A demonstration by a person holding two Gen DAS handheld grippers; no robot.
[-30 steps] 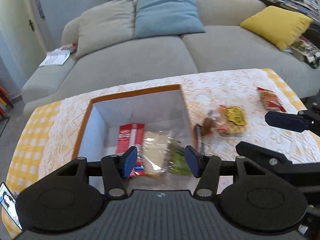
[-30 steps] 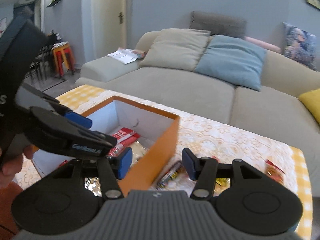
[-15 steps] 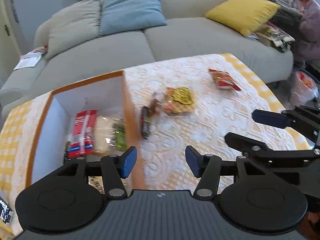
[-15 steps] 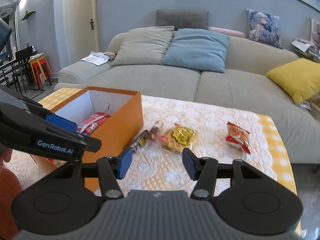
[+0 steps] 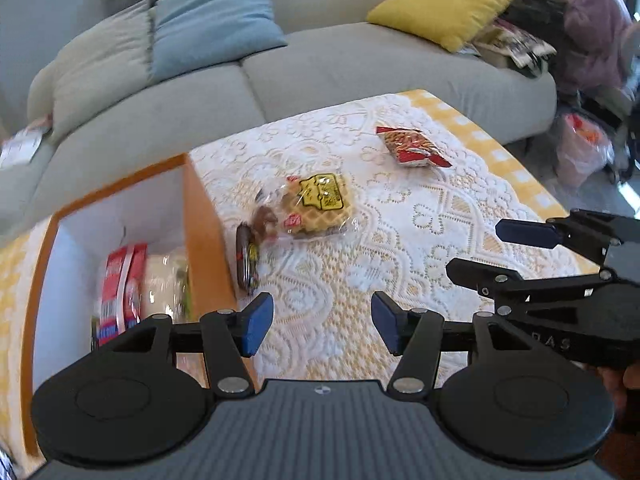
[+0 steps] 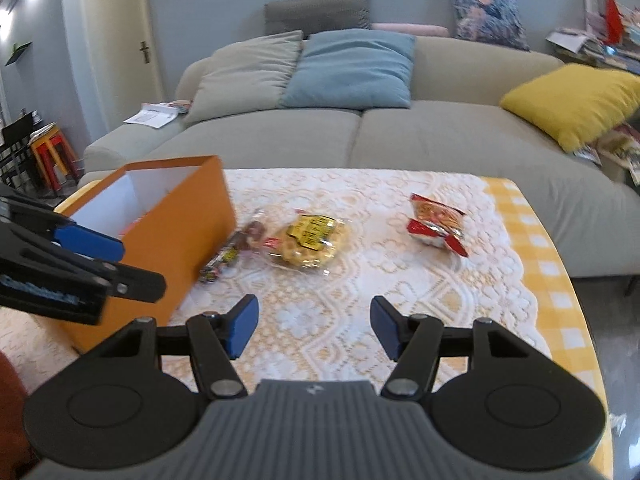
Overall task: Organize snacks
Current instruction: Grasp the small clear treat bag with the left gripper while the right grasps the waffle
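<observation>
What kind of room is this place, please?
Most likely a home living room: a grey sofa with a blue cushion and a yellow cushion stands behind a low table covered in lace, where snacks lie beside an orange box.

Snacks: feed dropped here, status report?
Both grippers, left and right, open, empty. Waffle pack, red packet, dark bar outside orange box. Nothing blocking.
</observation>
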